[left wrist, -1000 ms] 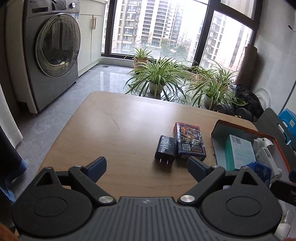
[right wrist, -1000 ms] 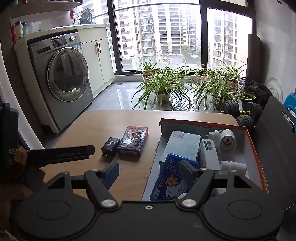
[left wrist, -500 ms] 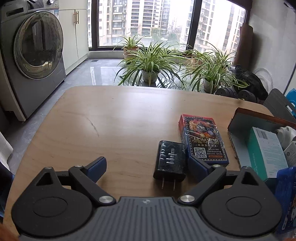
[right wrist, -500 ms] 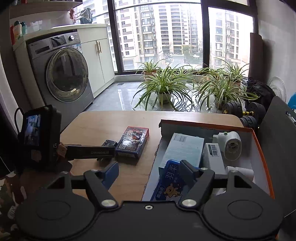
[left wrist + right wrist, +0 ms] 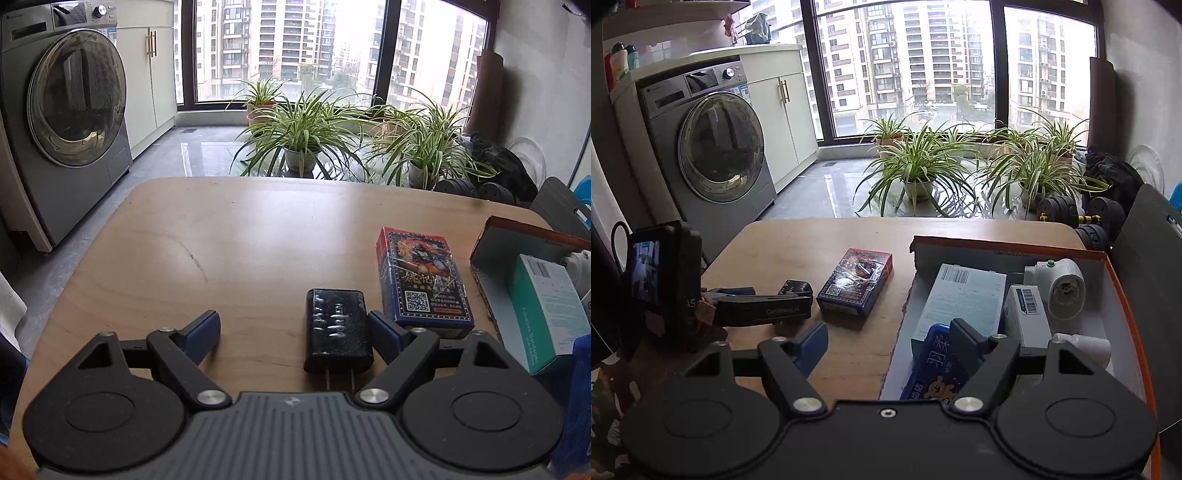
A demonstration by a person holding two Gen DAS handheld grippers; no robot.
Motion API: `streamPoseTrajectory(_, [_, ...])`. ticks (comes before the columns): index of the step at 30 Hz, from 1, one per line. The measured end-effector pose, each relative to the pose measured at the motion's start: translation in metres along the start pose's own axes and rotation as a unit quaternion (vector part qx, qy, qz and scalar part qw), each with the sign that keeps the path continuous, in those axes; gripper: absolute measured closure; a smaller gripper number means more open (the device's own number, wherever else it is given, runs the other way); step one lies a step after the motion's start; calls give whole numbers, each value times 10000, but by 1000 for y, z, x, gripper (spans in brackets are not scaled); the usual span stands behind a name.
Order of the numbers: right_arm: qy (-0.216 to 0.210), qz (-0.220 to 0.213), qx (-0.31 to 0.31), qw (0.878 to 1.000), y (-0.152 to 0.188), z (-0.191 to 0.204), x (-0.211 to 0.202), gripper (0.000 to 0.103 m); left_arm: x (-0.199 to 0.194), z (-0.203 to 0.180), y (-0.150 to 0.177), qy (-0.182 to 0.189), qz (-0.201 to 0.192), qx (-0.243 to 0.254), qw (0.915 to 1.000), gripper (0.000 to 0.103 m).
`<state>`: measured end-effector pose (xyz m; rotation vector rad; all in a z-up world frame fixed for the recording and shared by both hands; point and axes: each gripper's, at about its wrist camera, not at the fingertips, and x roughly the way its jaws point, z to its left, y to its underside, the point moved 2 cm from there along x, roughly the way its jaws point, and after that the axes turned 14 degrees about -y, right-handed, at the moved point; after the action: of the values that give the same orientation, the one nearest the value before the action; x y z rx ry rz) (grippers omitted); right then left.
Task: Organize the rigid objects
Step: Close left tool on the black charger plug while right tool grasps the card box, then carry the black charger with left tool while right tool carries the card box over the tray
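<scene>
A black plug charger (image 5: 338,332) lies on the wooden table (image 5: 240,240), prongs toward me, between the fingers of my left gripper (image 5: 291,325). The jaws are closing: the right pad sits against the charger's side, the left pad stands well apart. A sealed card box (image 5: 424,284) lies just right of the charger. In the right wrist view the charger (image 5: 796,288) and card box (image 5: 855,282) lie left of an orange-rimmed cardboard box (image 5: 997,245). My right gripper (image 5: 888,332) hovers open over that box's left wall, holding nothing.
The cardboard box holds a teal bandage carton (image 5: 960,299), a blue packet (image 5: 934,369), a white carton (image 5: 1027,314) and a white adapter (image 5: 1060,288). Potted plants (image 5: 303,133) and a washing machine (image 5: 70,110) stand beyond the table. A dark chair back (image 5: 1145,258) rises at right.
My left gripper came forward and down until the charger lay between its fingers, and its jaws narrowed. The right gripper stayed nearly still over the box.
</scene>
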<state>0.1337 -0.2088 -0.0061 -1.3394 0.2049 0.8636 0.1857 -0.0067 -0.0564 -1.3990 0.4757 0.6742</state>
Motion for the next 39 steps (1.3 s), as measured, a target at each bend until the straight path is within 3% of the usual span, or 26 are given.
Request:
streamPoseTrajectory(3, [-14,43,61,10000,-4,0,9,17,0,-6,-1,104,-151,127,9998,39])
streamPoseTrajectory(6, [-143,141,170,9997,-11,4,23,17,-2,-2,-1,245,-156,45,9996,67])
streamPoseTrajectory(12, [-378,500,413,9972,-29,15,77,17,-15,27,-2,263,-198,-394,9987,67])
streamPoseTrajectory(19, [302,931,833,9917,-47,8,156,17,-34,52,0,243,-272,-630,9973,67])
streamPoseTrajectory(23, [700,1094,698,9891,-49,6,181,14,-35,58,2,244,-265,-716,9968,67])
streamPoseTrajectory(24, [722,1088,656,9893,-49,7,182,20,-35,59,3,243,-264,-747,9966,67])
streamPoseTrajectory(25, [686,1047,584,9904,-50,10,182,27,-36,59,4,243,-269,-769,9964,67])
streamPoseTrajectory(27, [624,1032,550,9912,-50,12,179,32,-39,61,4,237,-305,-816,9959,67])
streamPoseTrajectory(32, [365,816,431,9951,-45,23,150,32,-54,62,4,259,-404,-881,9950,67])
streamPoseTrajectory(39, [93,234,241,9994,-41,43,66,32,-88,56,6,339,-579,-906,9936,67])
